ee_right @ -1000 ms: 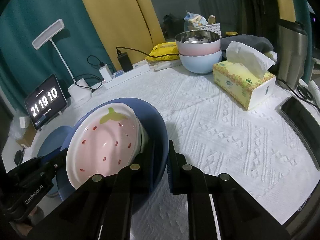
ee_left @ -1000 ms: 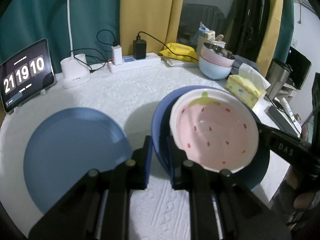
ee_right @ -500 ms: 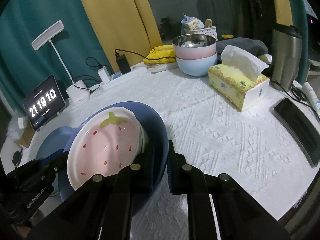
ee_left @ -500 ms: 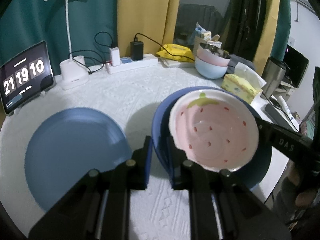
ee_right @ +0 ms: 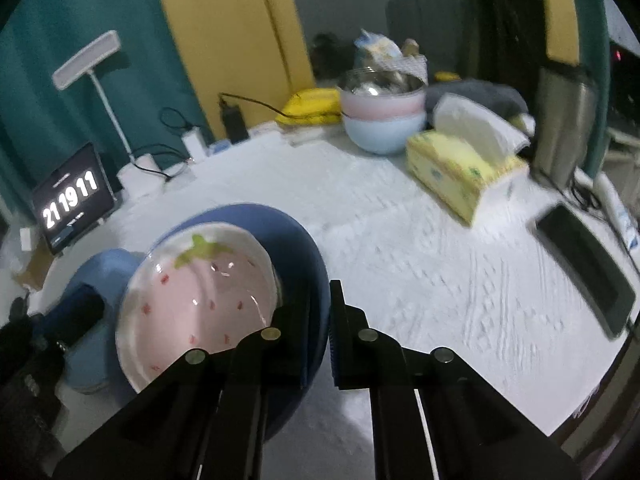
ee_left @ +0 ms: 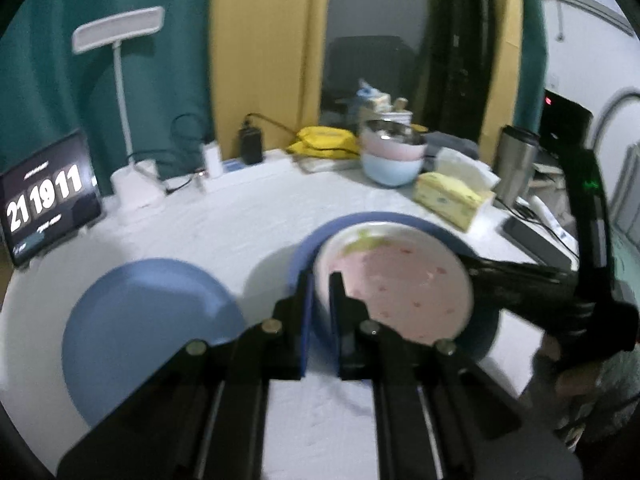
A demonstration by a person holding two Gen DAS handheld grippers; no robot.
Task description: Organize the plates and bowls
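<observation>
Both tongs are clamped on the rim of the same dark blue plate [ee_left: 484,344], one at each side. Left tongs [ee_left: 319,292] pinch the plate's near-left edge, the blue rim running between the two black fingers [ee_left: 294,320]. Right tongs [ee_right: 320,312] grip the opposite edge; in the right wrist view the rim passes between its fingers, and in the left wrist view that tool reaches in from the right, with a person's hand [ee_left: 572,376] behind it.

On the dark blue plate sits a strawberry bowl [ee_right: 200,300], pink inside with red seed marks, a green leaf pattern near the far rim and a white edge. The plate appears raised above the white textured cloth of the counter [ee_right: 420,272], casting a shadow below it, though both views are blurred.

A second, lighter blue plate [ee_left: 148,332] lies flat on the counter just beside the left tongs. Far across the counter, a steel bowl nests in a pink bowl on a pale blue bowl, forming a stack of bowls [ee_right: 382,120]. Near that stack stand a yellow tissue box [ee_right: 464,168] and a metal tumbler [ee_right: 560,128]. A clock display [ee_left: 48,200], a white desk lamp [ee_left: 120,80] and a power strip [ee_left: 240,168] line the far-left edge, and a dark phone [ee_right: 588,268] lies at the right edge.
</observation>
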